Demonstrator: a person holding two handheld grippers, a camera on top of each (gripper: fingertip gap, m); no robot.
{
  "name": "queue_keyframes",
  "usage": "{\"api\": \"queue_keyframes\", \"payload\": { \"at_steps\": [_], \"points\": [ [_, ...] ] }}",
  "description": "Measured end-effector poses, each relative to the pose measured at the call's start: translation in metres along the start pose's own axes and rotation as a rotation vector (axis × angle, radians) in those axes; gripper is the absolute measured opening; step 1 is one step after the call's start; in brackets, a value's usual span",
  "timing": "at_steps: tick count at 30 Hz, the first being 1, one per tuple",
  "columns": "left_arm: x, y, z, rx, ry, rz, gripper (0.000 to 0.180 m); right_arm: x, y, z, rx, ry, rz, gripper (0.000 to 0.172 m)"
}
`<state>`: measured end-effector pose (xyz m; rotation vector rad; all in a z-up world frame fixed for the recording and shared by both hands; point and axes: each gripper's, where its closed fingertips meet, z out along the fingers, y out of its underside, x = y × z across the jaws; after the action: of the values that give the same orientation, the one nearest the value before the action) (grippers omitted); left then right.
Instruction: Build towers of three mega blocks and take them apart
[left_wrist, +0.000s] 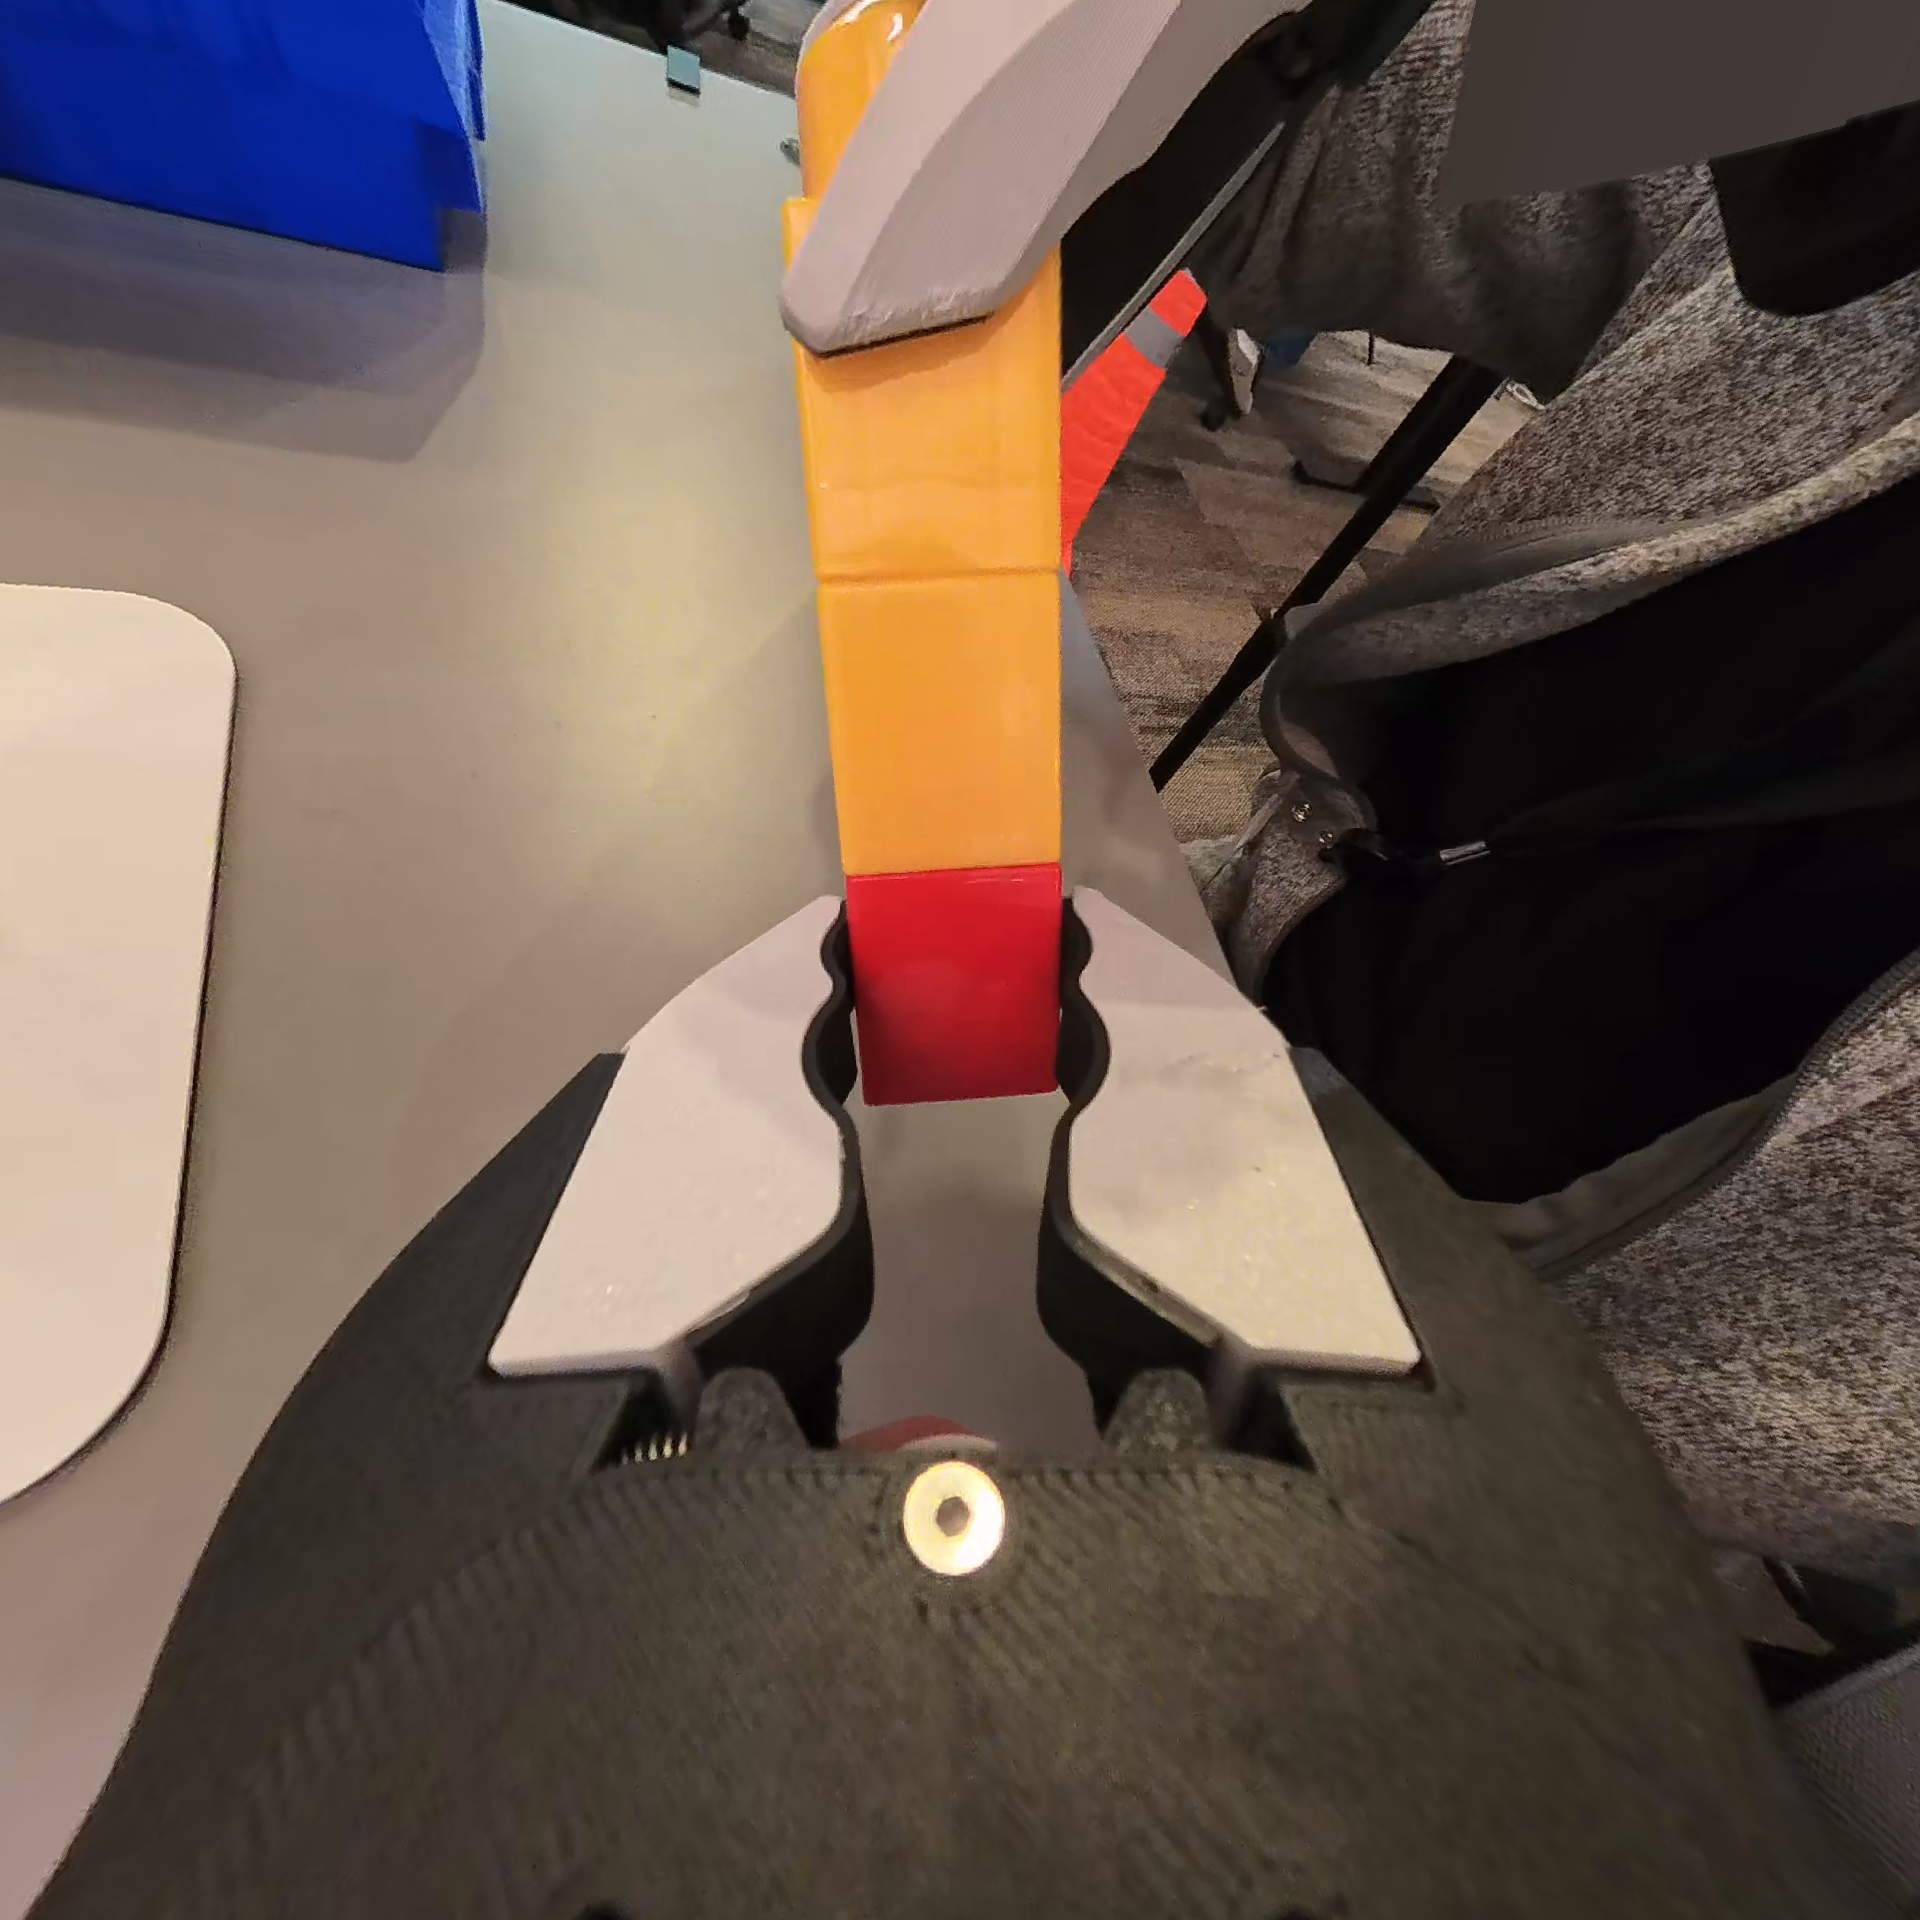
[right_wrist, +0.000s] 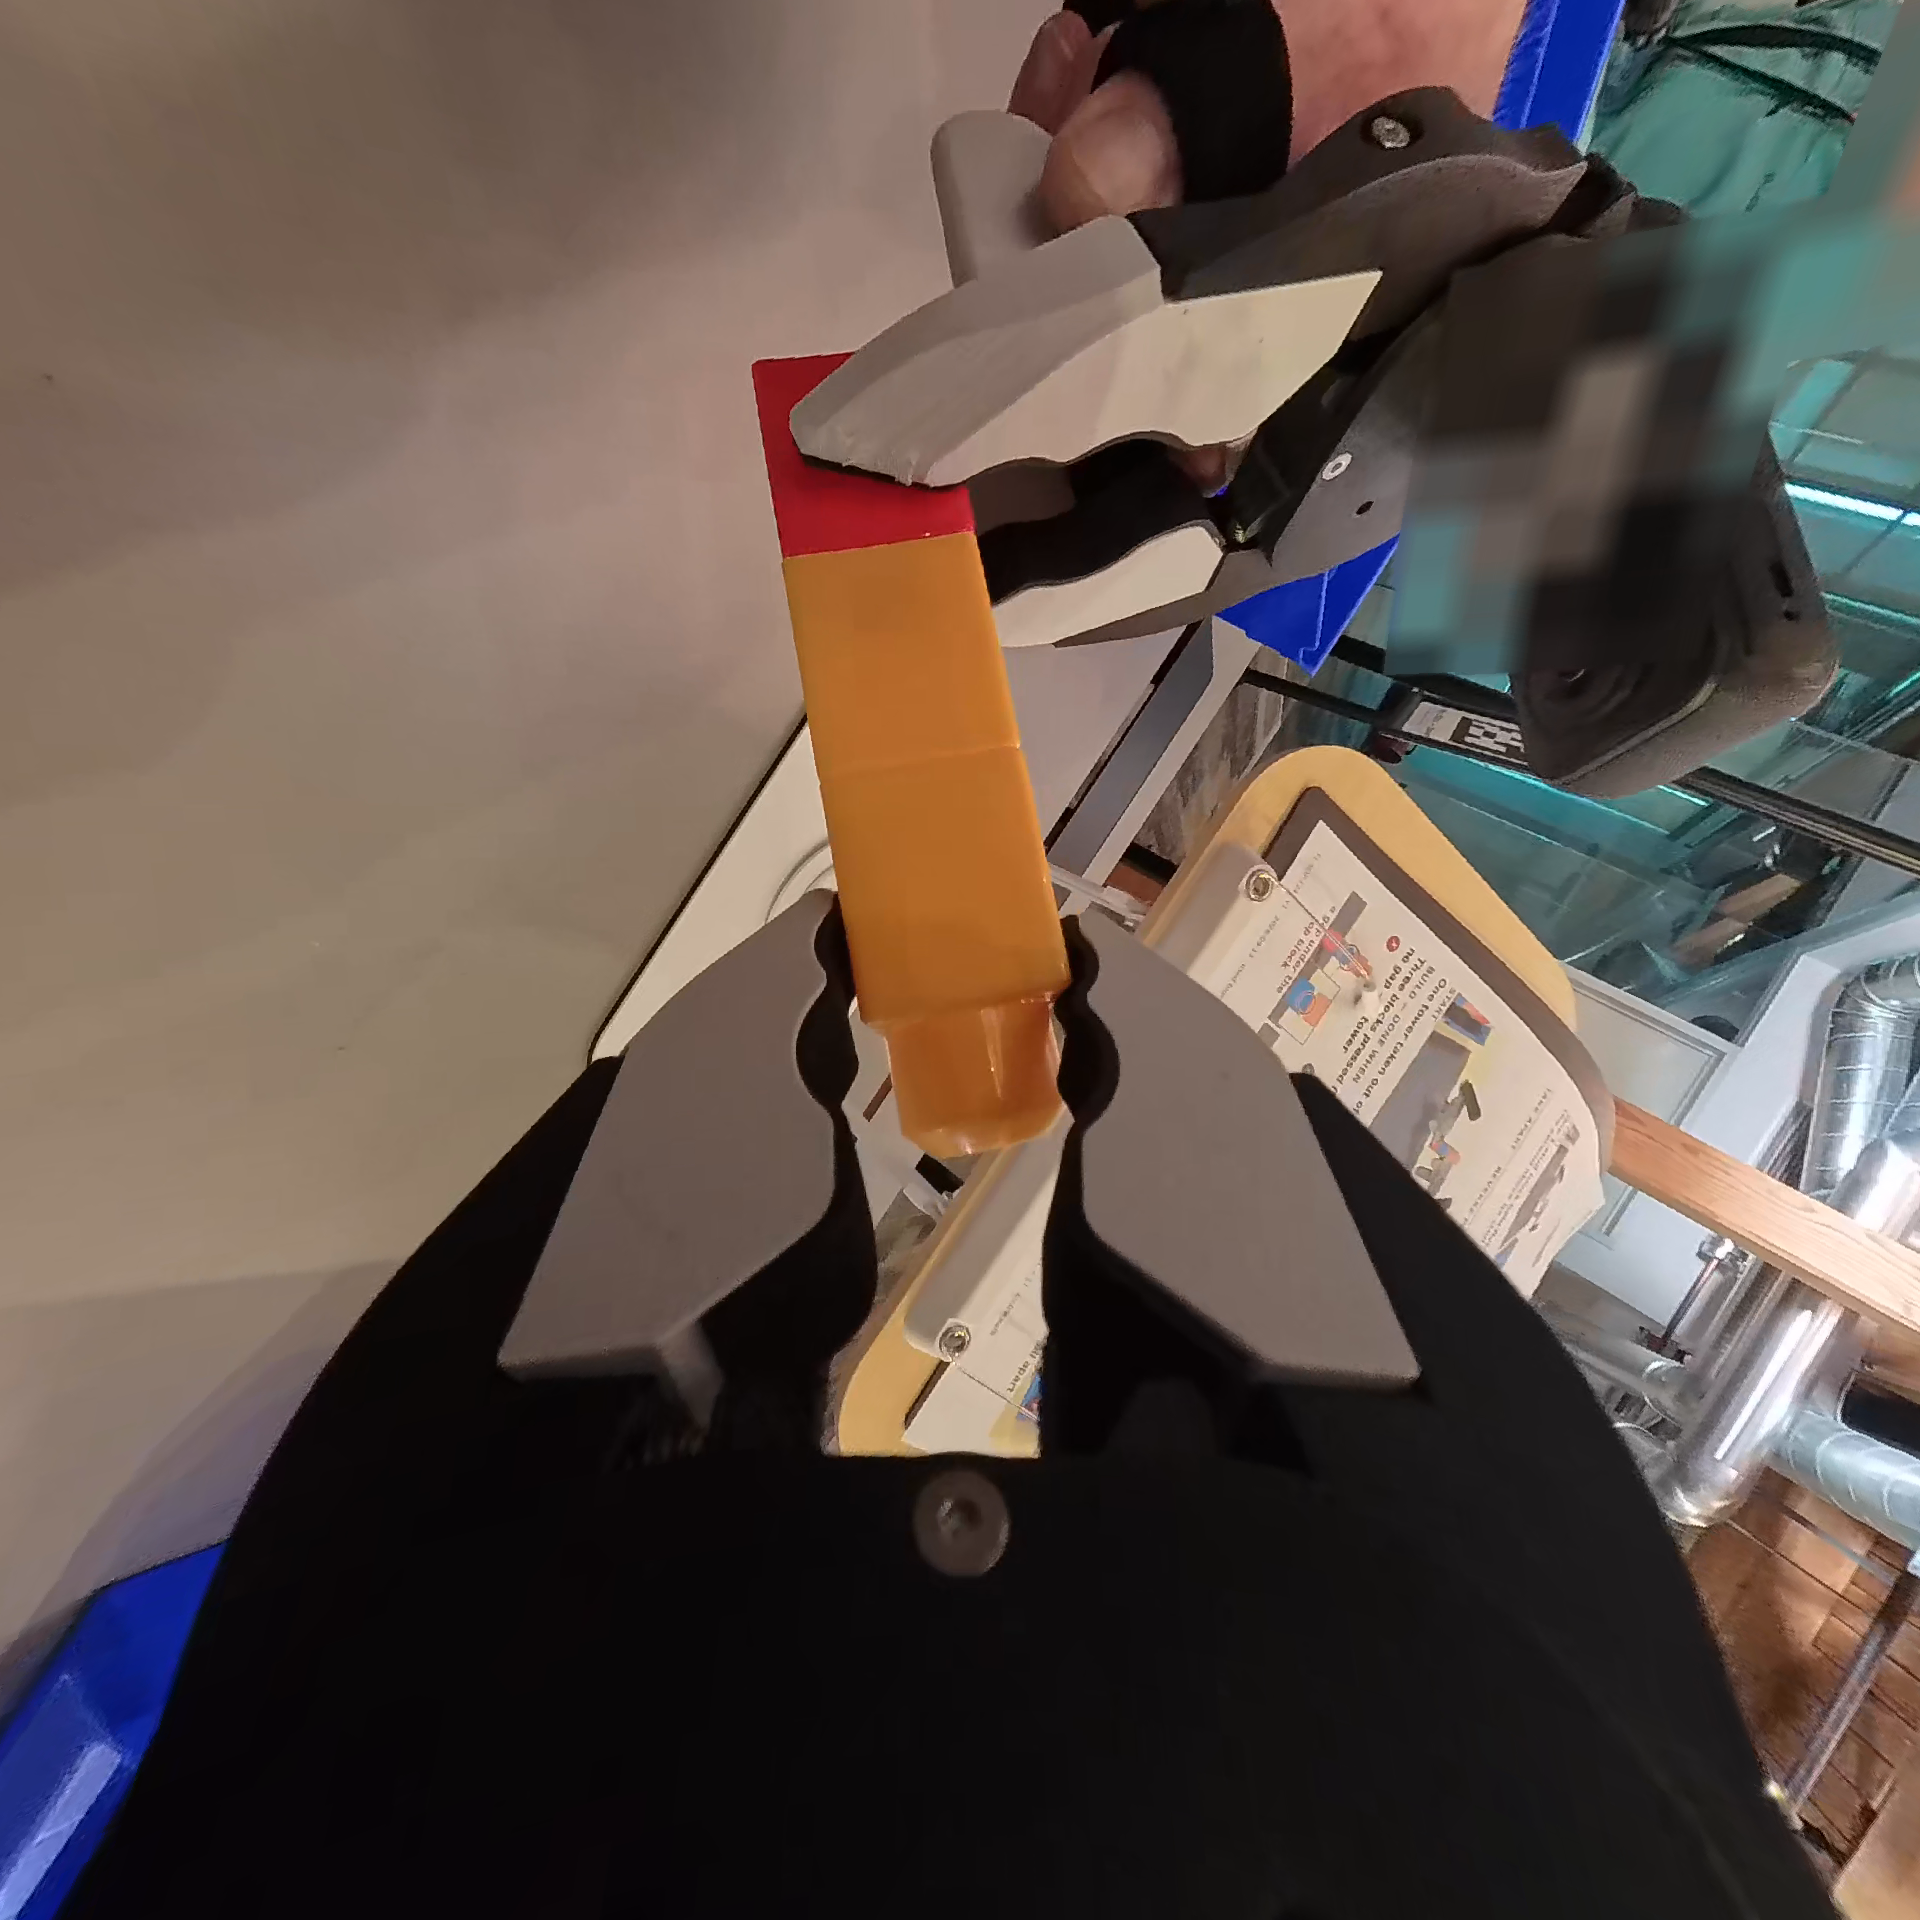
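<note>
Clamping the glossy red plastic block (left_wrist: 951, 987) at one end of the three-block tower, the left gripper (left_wrist: 956, 997) has both pads pressed on it. Right gripper (right_wrist: 956, 997) grips the far orange plastic block (right_wrist: 945, 894) (stud end toward its camera); middle orange block (right_wrist: 894, 655) joins them, tower held above the grey table (left_wrist: 520, 675).

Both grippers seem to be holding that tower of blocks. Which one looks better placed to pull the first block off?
Probably the right gripper: it clamps the end orange block, which can come off alone. The left gripper clamps the red block at the other end, anchoring the rest.
</note>
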<state>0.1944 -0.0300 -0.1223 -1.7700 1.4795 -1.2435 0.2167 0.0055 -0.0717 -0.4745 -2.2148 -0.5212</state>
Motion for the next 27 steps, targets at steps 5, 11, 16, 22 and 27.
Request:
{"api": "queue_keyframes", "payload": {
  "at_steps": [5,11,16,22,27],
  "points": [
    [-0.004,0.002,0.002,-0.006,-0.017,-0.003,0.034,-0.004,0.002,0.003,-0.004,-0.012,0.014,0.038],
    [-0.007,-0.004,0.005,0.035,-0.026,0.01,0.035,-0.004,0.007,0.001,-0.004,0.0,0.005,0.038],
    [-0.001,-0.009,0.012,0.013,-0.028,0.043,0.043,-0.005,0.007,-0.006,0.018,-0.001,0.007,0.038],
    [0.0,-0.012,0.024,-0.064,-0.022,0.068,0.058,-0.007,0.0,-0.008,0.01,-0.047,-0.085,0.038],
    [0.0,-0.01,0.034,-0.084,-0.021,0.095,0.038,-0.012,0.001,-0.007,-0.003,-0.092,-0.121,0.038]
  ]
}}
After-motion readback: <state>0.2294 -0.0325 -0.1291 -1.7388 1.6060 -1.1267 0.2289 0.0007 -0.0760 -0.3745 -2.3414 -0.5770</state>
